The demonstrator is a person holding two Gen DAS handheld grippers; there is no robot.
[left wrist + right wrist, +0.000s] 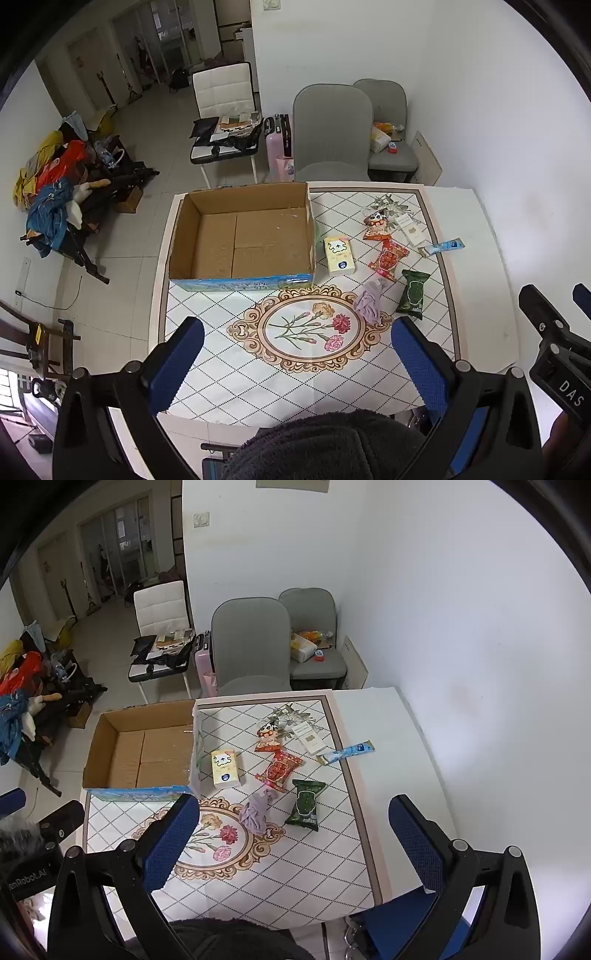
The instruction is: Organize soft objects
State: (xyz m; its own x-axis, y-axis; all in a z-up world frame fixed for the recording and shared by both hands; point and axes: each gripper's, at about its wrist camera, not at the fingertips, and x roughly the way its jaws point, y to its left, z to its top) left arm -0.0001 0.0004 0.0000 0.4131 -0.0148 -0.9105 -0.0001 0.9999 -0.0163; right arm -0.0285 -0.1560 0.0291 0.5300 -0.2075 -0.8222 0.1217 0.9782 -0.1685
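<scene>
- Cardboard box [242, 236], open-topped, brown inside with a blue printed front panel; stands on the left part of the table [476, 229], nothing visible inside it.
- Left gripper [297, 347], blue-padded fingers spread wide apart and holding nothing; hovers over the near edge of the table, above the flower medallion [310, 328] printed on the tablecloth.
- Yellow tissue pack [339, 255] with a cartoon face, lying flat just to the right of the box, apart from its wall.
- Lilac cloth [369, 301], crumpled, resting on the right rim of the medallion; near the green packet, not touching it as far as the right wrist view shows.
- Red snack packet [388, 260], lying at a slant between the tissue pack and the green packet.
- Cartoon-printed packet [376, 223], red and orange, just behind the red snack packet; whether the two touch is hard to tell.
- Green packet [413, 294], dark wrapper, lying lengthwise near the table's right border.
- White card [410, 229], flat, behind the packets, partly over a printed leaf motif.
- Pale blue stick sachet [443, 246], lying across the tablecloth's brown border, furthest right of the items.
- Right gripper [293, 834], blue pads likewise parted and empty; poised over the near right portion of the table, short of the lilac cloth and green packet.
- Grey chairs [251, 642], two, behind the table against the white wall.
</scene>
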